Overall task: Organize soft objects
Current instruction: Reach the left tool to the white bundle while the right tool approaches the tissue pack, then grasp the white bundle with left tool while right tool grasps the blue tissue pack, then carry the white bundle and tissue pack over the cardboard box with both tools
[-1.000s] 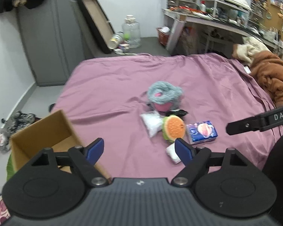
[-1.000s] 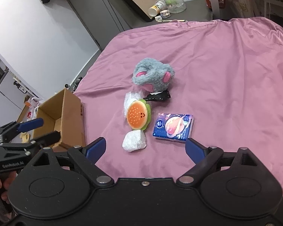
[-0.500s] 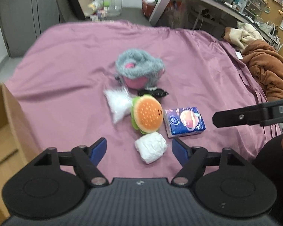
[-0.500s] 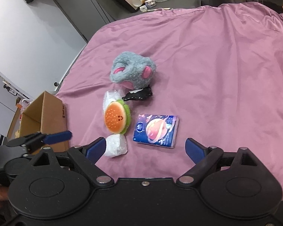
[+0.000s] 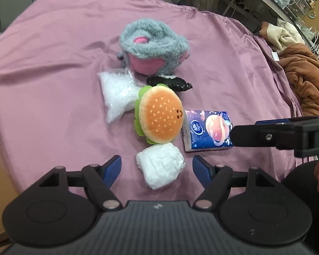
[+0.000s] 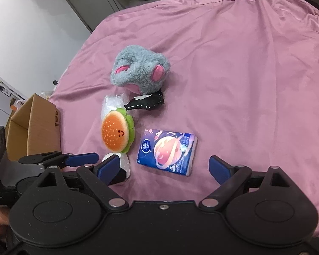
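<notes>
Blue-padded left gripper (image 5: 157, 166) – jaws apart, straddling white wrapped bundle (image 5: 160, 165) on purple bedsheet (image 5: 53, 85), not touching it. Bundle likely light, squashy, film slippery – grip across middle. Right gripper (image 6: 163, 166) also spread, nothing held, tissue pack (image 6: 167, 152) just ahead. Beyond: burger plush (image 5: 159, 116) touching bundle, clear bag of white filling (image 5: 117, 93), black pouch (image 5: 170, 83), grey-pink plush (image 5: 153, 46). Cardboard box (image 6: 34, 129) at bed edge – probable drop spot. 5 items nearby unsorted.
</notes>
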